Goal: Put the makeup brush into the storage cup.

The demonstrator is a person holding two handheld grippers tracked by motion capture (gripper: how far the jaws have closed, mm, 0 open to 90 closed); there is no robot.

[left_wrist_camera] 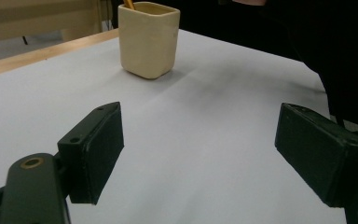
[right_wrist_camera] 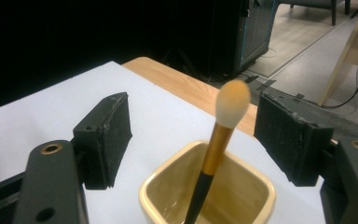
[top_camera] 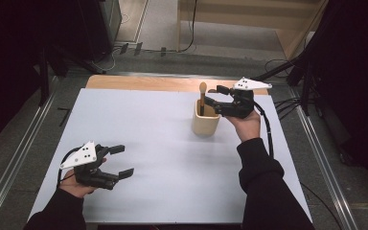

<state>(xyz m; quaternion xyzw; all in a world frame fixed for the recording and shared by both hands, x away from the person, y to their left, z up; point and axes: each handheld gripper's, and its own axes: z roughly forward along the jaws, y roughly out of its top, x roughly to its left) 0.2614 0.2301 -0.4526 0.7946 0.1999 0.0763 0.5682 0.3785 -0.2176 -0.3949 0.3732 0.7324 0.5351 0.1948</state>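
Observation:
A cream square cup (top_camera: 206, 121) stands on the white table sheet (top_camera: 163, 139) at the back right. A makeup brush (top_camera: 202, 98) with black handle, gold ferrule and pale tip stands upright in the cup. My right gripper (top_camera: 214, 96) hovers just right of the cup, open, its jaws either side of the brush tip (right_wrist_camera: 233, 103) without touching it. The cup's rim (right_wrist_camera: 208, 186) lies below the jaws. My left gripper (top_camera: 120, 160) rests low at the front left, open and empty, pointing toward the cup (left_wrist_camera: 148, 38) far ahead.
A wooden table edge (top_camera: 148, 82) runs along the back beyond the sheet. Metal rails (top_camera: 21, 158) flank the table. Cables (top_camera: 287, 103) and a wooden frame (top_camera: 268, 19) lie on the floor behind.

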